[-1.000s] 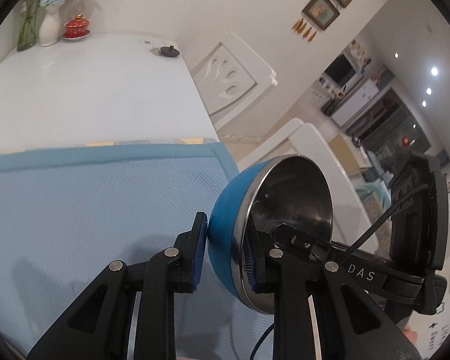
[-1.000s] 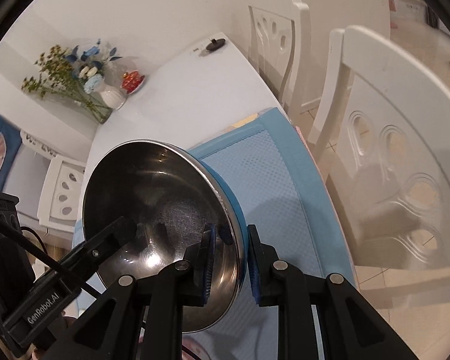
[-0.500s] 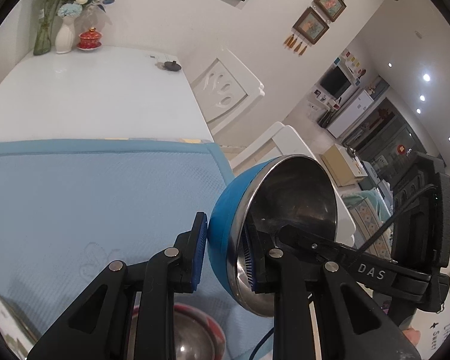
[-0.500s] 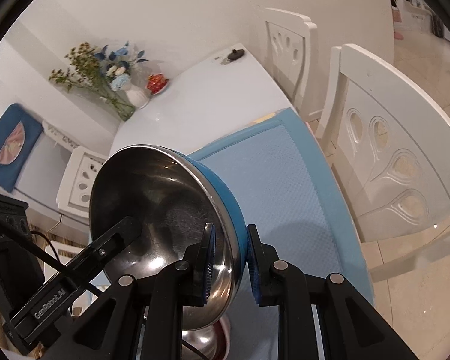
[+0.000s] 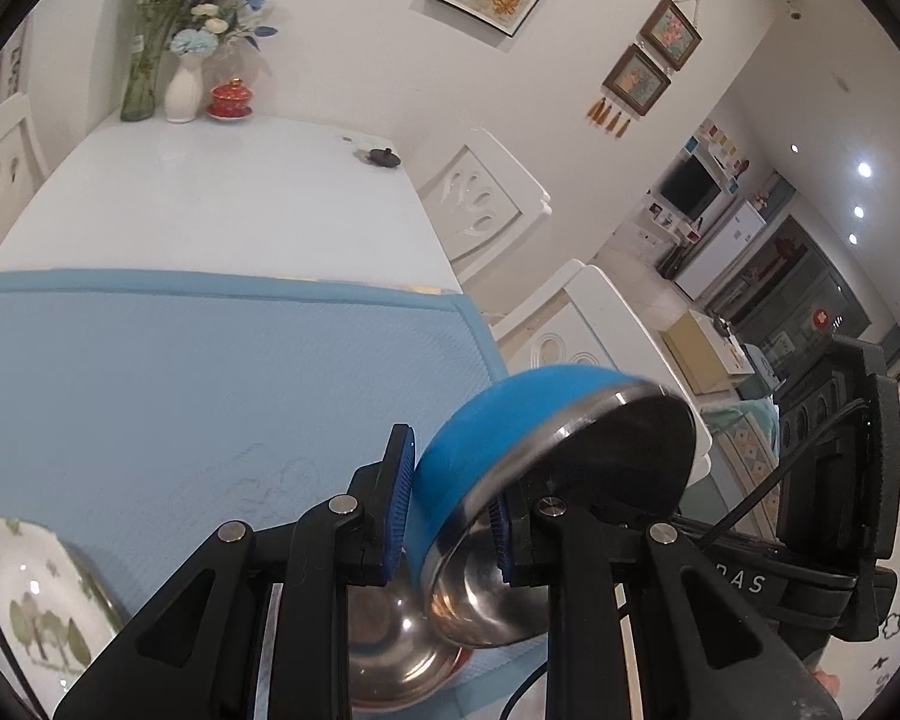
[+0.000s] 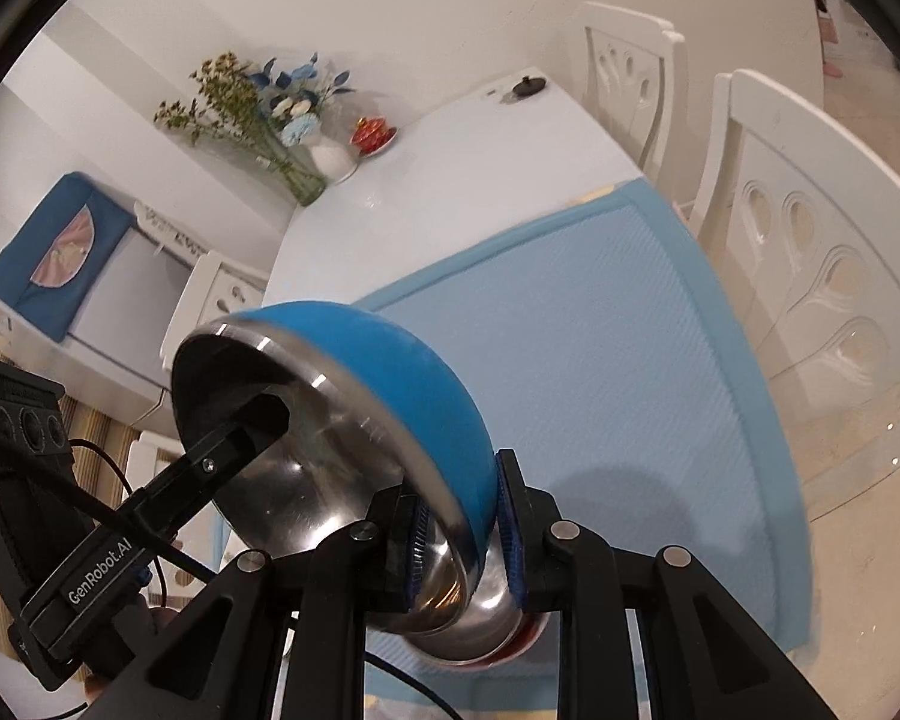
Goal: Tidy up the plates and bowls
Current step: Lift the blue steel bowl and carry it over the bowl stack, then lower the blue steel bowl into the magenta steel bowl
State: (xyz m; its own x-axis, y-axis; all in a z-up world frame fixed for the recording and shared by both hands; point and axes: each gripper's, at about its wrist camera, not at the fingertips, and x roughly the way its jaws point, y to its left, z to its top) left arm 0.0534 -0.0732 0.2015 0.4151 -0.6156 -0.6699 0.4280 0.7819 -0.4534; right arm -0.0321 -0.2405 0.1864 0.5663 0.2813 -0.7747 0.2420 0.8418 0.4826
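Left wrist view: left gripper (image 5: 450, 510) clamps the rim of the blue bowl (image 5: 510, 420), 1 pad on the blue outside, 1 on the steel inside. The bowl is tipped, mouth facing right and down, above a steel bowl (image 5: 390, 654) with a red underside near the mat's (image 5: 210, 372) front edge. A white patterned dish (image 5: 24, 600) sits at the mat's front-left corner.

Right wrist view: right gripper (image 6: 459, 534) pinches the opposite rim, jaws narrow but just beginning to ease apart; the left gripper's finger shows inside the bowl. The steel bowl (image 6: 474, 630) lies directly beneath.

Judgement: nesting step. Level the blue bowl, centre it over the steel one, lower, then release both sides together.
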